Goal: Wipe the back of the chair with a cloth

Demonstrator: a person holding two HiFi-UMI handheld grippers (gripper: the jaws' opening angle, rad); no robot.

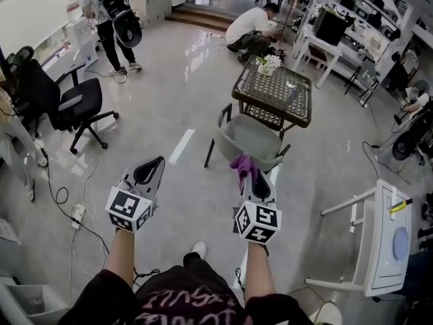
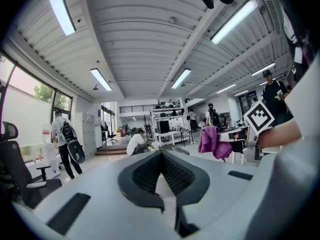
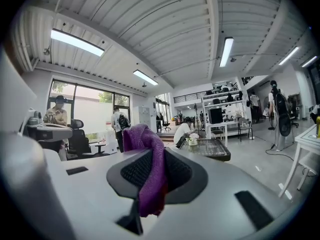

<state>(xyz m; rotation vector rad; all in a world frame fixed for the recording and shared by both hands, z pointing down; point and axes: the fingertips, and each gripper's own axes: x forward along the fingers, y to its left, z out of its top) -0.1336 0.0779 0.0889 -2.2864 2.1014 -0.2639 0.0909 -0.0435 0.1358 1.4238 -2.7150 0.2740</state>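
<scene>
A grey-green chair [image 1: 252, 139] stands tucked against a dark wicker table [image 1: 274, 92], its back turned toward me. My right gripper [image 1: 254, 179] is shut on a purple cloth [image 1: 242, 162], held just short of the chair's back rim. In the right gripper view the cloth [image 3: 149, 176] hangs out between the closed jaws of that gripper [image 3: 152, 151], and the wicker table [image 3: 210, 148] lies ahead. My left gripper [image 1: 151, 170] hovers over the floor to the left of the chair, shut with nothing in it. In the left gripper view its jaws [image 2: 161, 154] meet, and the cloth [image 2: 212, 141] shows to the right.
A black office chair [image 1: 66, 103] stands at the left, with cables and a power strip [image 1: 77, 214] on the floor beside it. A white table [image 1: 384, 239] is at the right. One person crouches [image 1: 249, 29] behind the wicker table; another stands [image 1: 108, 12] at the far left.
</scene>
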